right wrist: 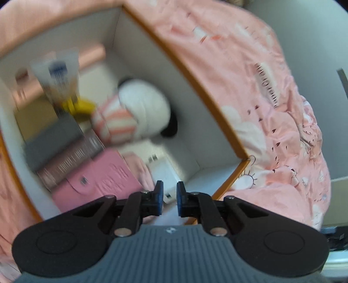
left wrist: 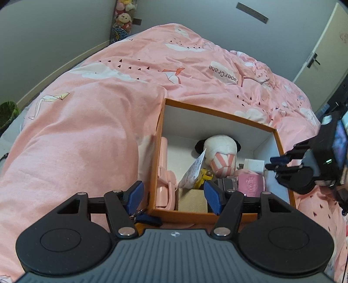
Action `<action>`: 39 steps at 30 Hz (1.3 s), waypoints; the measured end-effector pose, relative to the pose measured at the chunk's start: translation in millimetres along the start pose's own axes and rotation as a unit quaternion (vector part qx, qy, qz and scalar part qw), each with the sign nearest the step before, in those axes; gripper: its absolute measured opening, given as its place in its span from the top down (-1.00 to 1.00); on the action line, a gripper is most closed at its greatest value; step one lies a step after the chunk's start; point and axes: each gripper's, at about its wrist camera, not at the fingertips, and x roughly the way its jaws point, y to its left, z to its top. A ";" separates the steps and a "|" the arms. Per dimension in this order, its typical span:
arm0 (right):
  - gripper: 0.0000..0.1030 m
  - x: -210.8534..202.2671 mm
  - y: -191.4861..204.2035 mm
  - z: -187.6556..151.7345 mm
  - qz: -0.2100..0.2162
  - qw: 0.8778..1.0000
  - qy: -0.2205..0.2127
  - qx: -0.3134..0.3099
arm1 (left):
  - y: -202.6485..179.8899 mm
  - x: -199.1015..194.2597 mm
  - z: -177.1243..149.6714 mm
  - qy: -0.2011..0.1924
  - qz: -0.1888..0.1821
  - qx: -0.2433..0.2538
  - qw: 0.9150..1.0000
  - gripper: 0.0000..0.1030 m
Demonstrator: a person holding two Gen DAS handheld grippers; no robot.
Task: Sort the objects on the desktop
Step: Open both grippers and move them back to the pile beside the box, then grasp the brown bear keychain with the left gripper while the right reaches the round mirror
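Note:
An orange box with white inner walls sits on a pink bedspread. Inside lie a white plush toy with a striped pink body, a white charger, a pink wallet, a pink case and a tan block. My left gripper is open and empty, straddling the box's near left corner. My right gripper is partly open and empty, over the box's near corner, just above the white charger and beside the pink wallet. It also shows in the left wrist view.
The pink bedspread surrounds the box. A blue strap with a key ring lies under my left gripper. A grey wall, stuffed toys and a door stand behind the bed.

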 end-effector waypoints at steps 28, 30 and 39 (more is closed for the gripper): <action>0.58 -33.1 139.9 -30.0 0.248 0.927 -0.107 0.259 | -27.7 38.8 -74.6 0.148 0.093 0.233 0.957 -0.36; 0.56 -23.9 147.8 -29.4 0.246 0.927 -0.098 0.266 | -29.1 46.8 -80.7 0.156 0.103 0.249 0.950 -0.36; 0.40 2.4 149.8 -34.8 0.265 0.910 -0.071 0.311 | -37.2 81.2 -102.3 0.186 0.156 0.310 0.919 -0.23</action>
